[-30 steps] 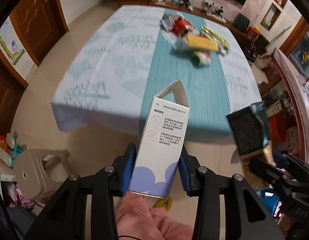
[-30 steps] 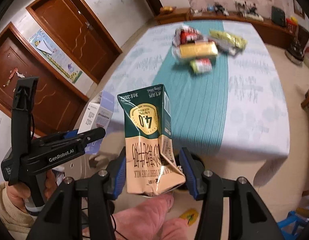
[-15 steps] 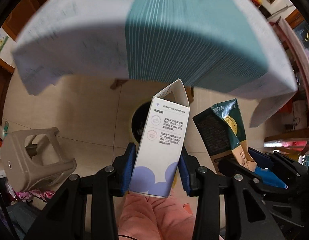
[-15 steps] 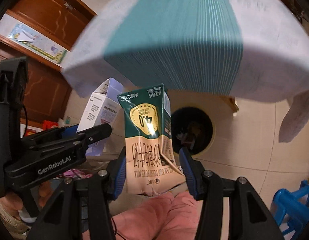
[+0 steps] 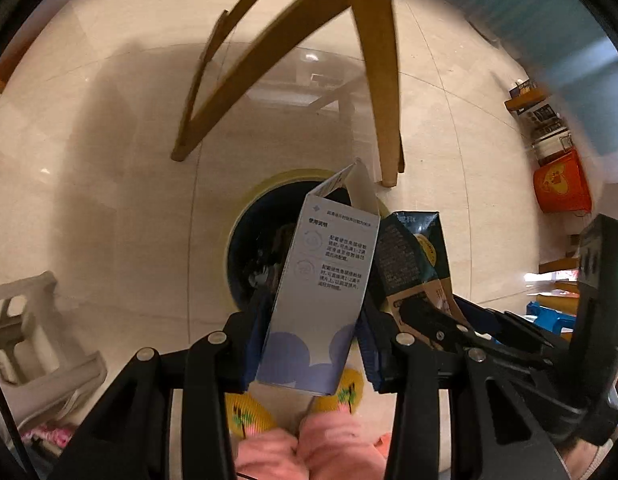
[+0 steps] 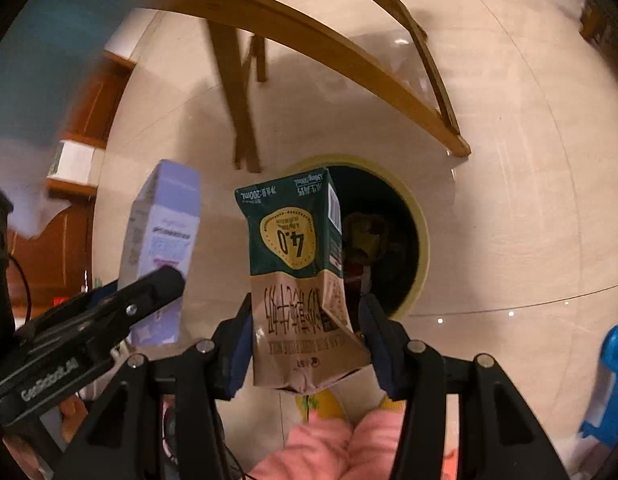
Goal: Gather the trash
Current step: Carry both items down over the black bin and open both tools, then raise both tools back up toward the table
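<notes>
Beige floor tiles carry a yellow-rimmed trash bin (image 5: 245,240); above it my left gripper (image 5: 309,332) clamps a white carton (image 5: 325,280), my right gripper (image 6: 305,340) a green milk carton (image 6: 297,264).

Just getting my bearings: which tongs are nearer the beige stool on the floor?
Left. The beige stool sits just off the outer side of the left tongs; the right tongs hang beyond them, farther away.
</notes>
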The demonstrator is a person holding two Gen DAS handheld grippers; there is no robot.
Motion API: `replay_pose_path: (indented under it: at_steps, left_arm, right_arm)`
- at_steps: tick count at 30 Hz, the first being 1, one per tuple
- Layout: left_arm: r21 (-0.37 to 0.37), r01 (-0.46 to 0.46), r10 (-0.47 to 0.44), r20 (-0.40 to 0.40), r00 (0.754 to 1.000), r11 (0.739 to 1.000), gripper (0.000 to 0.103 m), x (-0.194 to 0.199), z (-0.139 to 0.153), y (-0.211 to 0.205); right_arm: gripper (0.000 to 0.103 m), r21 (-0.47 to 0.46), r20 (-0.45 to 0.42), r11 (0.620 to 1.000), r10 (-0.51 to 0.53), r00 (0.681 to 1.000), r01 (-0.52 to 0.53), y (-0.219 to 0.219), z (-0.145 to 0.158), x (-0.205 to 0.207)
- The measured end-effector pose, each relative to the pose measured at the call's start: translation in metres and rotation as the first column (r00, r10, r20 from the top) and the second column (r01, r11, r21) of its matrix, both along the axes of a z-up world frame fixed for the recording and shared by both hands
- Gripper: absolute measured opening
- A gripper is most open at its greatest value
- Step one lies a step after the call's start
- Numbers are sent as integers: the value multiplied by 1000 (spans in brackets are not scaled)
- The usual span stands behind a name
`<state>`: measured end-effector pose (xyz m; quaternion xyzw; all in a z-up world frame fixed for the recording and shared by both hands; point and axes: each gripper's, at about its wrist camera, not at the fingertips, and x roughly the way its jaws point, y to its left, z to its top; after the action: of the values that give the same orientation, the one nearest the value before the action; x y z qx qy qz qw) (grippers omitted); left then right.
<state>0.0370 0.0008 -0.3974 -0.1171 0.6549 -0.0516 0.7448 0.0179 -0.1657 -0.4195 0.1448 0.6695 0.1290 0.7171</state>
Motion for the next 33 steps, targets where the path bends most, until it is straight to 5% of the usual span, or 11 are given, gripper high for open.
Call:
replay_pose_path:
  at_steps: [1, 2, 3, 5, 8, 11, 18, 25, 33]
  left_arm:
    - [-12, 2, -2, 1, 1000, 1000, 44, 3, -13, 1]
    - [-21, 3, -3, -1, 1000, 1000, 60, 7, -21, -1]
    - [-27, 5, -5, -11, 1000, 1000, 89, 10, -33, -1]
    - [-7, -11, 11, -6, 1000, 1000, 102, 12, -49, 3]
    - [27, -33, 33, -3, 999, 999, 102, 15, -70, 11]
    - [35, -55, 55, 7, 998, 998, 102, 15, -79, 20]
    - [73, -88, 86, 36, 996, 993, 102, 5, -72, 37]
    - [83, -104, 101, 40, 994, 991, 102, -6, -50, 46]
    - [86, -107, 102, 62, 993, 991, 102, -36, 15, 51]
  right_arm:
    - [51, 6, -3, 1000, -13, 1000, 13, -1, -15, 5]
    - [51, 11, -3, 1000, -25, 1000, 25, -2, -30, 8]
    - [51, 13, -1, 999, -29, 1000, 29, 0, -37, 12]
    - [53, 18, -7, 999, -45, 999, 45, 2, -62, 18]
    - [54, 17, -25, 997, -79, 997, 80, 4, -87, 21]
    - [67, -17, -36, 994, -104, 994, 104, 7, -105, 20]
    - [70, -42, -6, 994, -104, 995, 104, 14, -104, 15]
    - [70, -44, 37, 993, -107, 994, 108, 12, -74, 8]
    - [70, -59, 94, 994, -87, 992, 93, 12, -5, -13]
